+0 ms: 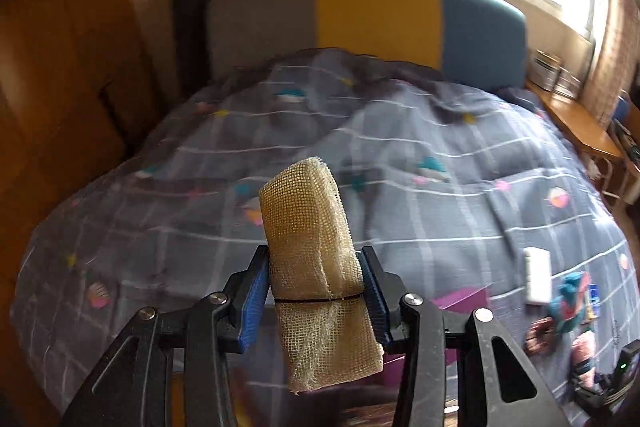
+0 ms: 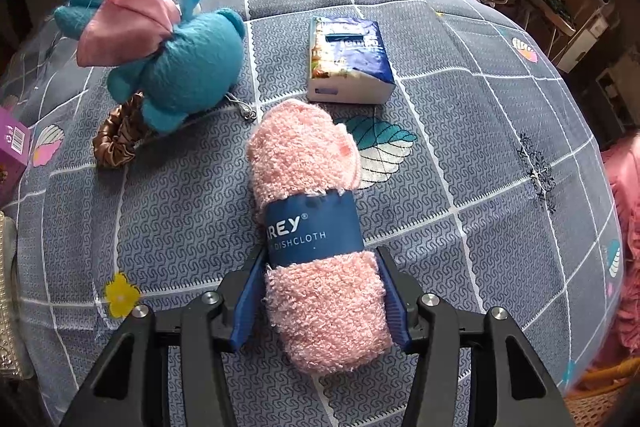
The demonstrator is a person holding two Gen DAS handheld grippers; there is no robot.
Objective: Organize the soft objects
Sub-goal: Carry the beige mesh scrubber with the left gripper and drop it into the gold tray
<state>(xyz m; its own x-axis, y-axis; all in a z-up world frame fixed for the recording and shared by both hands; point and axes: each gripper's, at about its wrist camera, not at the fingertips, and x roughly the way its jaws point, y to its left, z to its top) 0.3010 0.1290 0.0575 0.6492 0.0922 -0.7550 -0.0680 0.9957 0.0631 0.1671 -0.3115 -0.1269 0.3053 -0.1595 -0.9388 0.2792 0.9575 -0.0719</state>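
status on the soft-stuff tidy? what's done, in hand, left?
Done: nothing visibly sorted yet.
In hand: left claw grips the yellow mesh cloth roll, lifted above the bed; right claw is closed on the pink dishcloth roll.
Left: blue plush toy, brown scrunchie and tissue pack still lie loose on the quilt.

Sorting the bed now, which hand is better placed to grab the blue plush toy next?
Neither is free. Right is nearer: the blue plush toy lies just beyond its tongs, which hold the pink dishcloth.
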